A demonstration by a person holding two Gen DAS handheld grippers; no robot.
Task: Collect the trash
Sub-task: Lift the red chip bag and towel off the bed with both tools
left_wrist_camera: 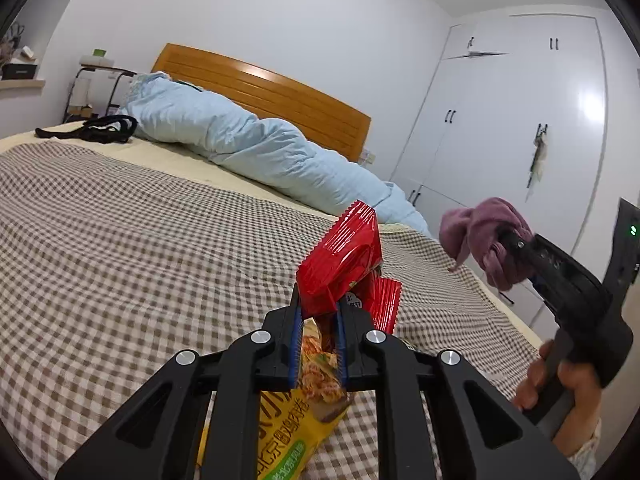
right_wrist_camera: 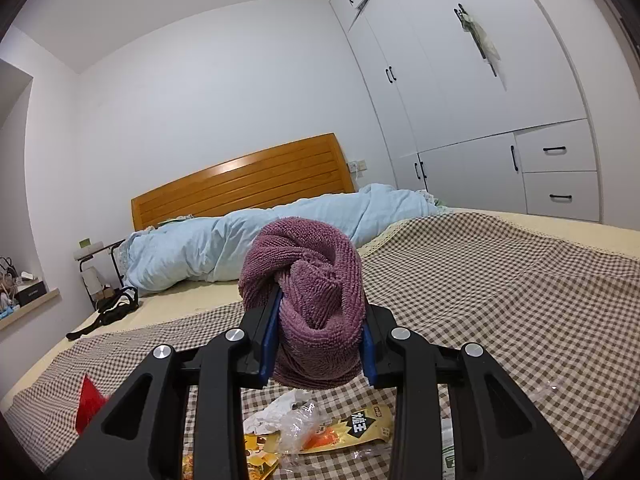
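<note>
The left gripper (left_wrist_camera: 318, 312) was clamped nearly shut on a red wrapper (left_wrist_camera: 344, 260) that stood up toward twelve o'clock. The right gripper (right_wrist_camera: 318, 320) pinched a purple cloth (right_wrist_camera: 308, 280); loose wrappers (right_wrist_camera: 320, 428) lay at six o'clock beneath it, nearest that hand.

Both grippers (left_wrist_camera: 318, 312) (right_wrist_camera: 320, 320) are black — blue-lined fingers (left_wrist_camera: 295, 344), silver round screws (left_wrist_camera: 260, 336) at the pivots.

Bed (left_wrist_camera: 120, 216) with brown checked cover fills lower frame; wooden headboard (left_wrist_camera: 264, 92) mid-frame against white wall (left_wrist_camera: 240, 8); blue duvet (left_wrist_camera: 240, 140) bunched along it. White wardrobe (left_wrist_camera: 520, 112) right, side table (left_wrist_camera: 100, 76) upper left.
</note>
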